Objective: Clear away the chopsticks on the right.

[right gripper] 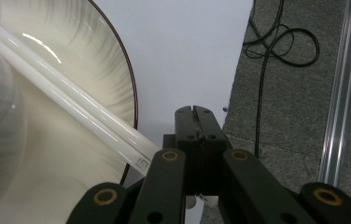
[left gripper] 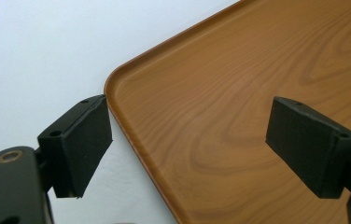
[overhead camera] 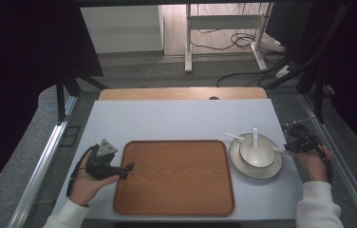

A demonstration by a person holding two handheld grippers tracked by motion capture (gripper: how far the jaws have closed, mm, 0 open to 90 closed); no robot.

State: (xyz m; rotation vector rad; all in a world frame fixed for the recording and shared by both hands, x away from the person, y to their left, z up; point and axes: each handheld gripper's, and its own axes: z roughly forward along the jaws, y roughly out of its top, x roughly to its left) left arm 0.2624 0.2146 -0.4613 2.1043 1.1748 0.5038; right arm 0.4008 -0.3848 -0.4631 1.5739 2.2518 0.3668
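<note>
On the white tabletop [overhead camera: 176,118], a pale round plate [overhead camera: 243,164] carrying a white bowl [overhead camera: 257,153], spoon [overhead camera: 255,137] and white chopsticks [right gripper: 71,105] is sitting right of the brown wooden tray [overhead camera: 174,178]. The right gripper [right gripper: 195,114] is resting jaws-together beside the plate's rim, nothing between them. The left gripper [overhead camera: 128,168] is hovering wide apart over the tray's left edge.
</note>
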